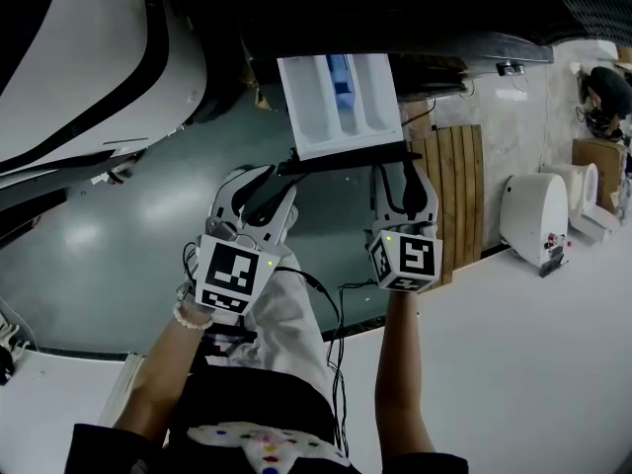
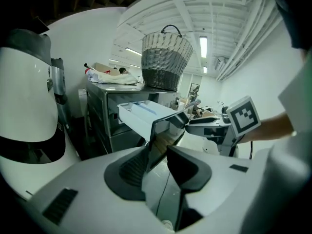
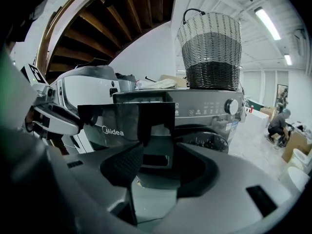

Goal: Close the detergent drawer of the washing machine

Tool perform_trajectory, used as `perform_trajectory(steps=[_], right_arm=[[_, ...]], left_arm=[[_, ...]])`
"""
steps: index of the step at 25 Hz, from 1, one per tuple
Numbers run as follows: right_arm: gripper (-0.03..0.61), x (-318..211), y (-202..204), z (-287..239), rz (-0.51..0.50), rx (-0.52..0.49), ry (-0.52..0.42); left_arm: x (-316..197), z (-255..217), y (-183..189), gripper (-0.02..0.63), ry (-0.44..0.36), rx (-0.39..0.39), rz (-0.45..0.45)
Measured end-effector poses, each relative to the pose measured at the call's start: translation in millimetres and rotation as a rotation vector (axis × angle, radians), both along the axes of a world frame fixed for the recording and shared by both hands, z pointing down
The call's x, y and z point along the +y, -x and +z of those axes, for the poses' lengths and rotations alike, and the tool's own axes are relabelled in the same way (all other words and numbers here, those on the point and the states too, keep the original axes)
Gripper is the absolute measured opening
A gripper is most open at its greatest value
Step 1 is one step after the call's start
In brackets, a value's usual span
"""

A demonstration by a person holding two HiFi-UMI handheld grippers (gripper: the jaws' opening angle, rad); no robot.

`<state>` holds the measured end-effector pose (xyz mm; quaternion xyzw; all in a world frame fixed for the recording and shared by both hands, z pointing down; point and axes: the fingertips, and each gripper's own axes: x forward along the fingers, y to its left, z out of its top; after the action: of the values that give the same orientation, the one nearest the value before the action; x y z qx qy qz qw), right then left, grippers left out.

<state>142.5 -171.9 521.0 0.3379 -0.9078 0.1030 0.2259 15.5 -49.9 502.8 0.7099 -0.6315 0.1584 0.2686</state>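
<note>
Your left claw (image 1: 272,184) and right claw (image 1: 400,173) both gape wide, empty; the detergent drawer (image 1: 341,102) juts lengthwise straight at them, its front panel (image 1: 351,155) just ahead.

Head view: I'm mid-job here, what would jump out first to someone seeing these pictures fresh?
The detergent drawer stands pulled out of the washing machine, its white and blue inside open to the camera. Close to its dark front panel are the left gripper and right gripper, both with jaws apart. On top of the machine sits a big two-tone woven basket.
</note>
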Motion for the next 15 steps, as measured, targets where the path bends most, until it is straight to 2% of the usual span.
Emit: perform_trajectory(steps=[7, 15], right_arm=[[0.193, -0.8, 2.0, -1.0, -0.031, 0.018, -0.020], [0.196, -0.4, 2.0, -2.0, -0.039, 0.033, -0.031]], left_arm=[[-2.3, -0.7, 1.2, 0.099, -0.009, 0.020, -0.019], [-3.9, -0.1, 5.0, 0.069, 0.002, -0.005, -0.052]])
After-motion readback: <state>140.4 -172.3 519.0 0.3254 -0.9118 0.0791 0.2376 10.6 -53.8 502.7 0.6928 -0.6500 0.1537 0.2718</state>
